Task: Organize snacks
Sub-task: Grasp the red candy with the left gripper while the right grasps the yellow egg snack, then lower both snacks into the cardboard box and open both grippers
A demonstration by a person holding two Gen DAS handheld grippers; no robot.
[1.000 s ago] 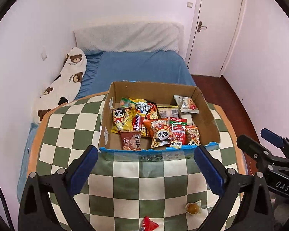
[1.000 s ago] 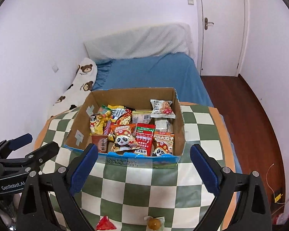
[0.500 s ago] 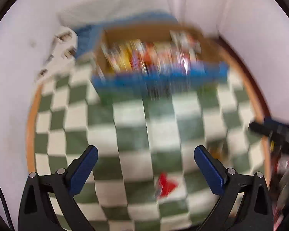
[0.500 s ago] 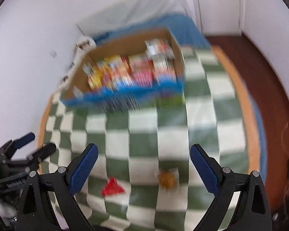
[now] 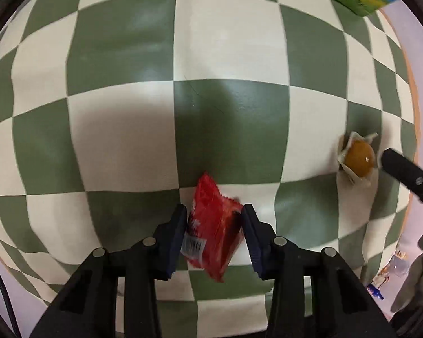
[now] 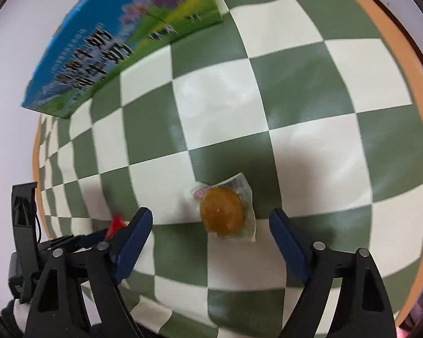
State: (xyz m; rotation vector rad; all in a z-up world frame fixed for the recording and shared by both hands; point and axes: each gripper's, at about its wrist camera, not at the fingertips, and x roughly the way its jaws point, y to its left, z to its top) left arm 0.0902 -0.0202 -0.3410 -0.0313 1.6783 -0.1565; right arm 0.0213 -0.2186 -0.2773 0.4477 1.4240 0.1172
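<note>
Both grippers have dropped from a raised view over the whole room to a close position above the checked tabletop (image 5: pixel 231 42); the bed, door and box interior are out of frame. The left gripper (image 5: pixel 215 222) has just closed; its fingers (image 5: pixel 177 231) now pinch the red snack packet (image 5: pixel 213 232) at lower centre of the left view, the packet lying on the tabletop. The right gripper (image 6: pixel 208 229) has its fingers (image 6: pixel 134 235) spread, having narrowed slightly; the clear-wrapped round pastry (image 6: pixel 222 213) lies between them at lower centre of the right view, not touched by either pad.

Judgement: first pickup secured, second pending; both snacks remain outside the box.

The printed box wall (image 6: pixel 121 42) occupies the upper left of the right view, well apart from both snacks; open tabletop lies between, with no obstruction visible. The two grippers work close together; in the right view the left gripper sits just beside the right one's left finger; contact between them is the likely hazard on lifting.
</note>
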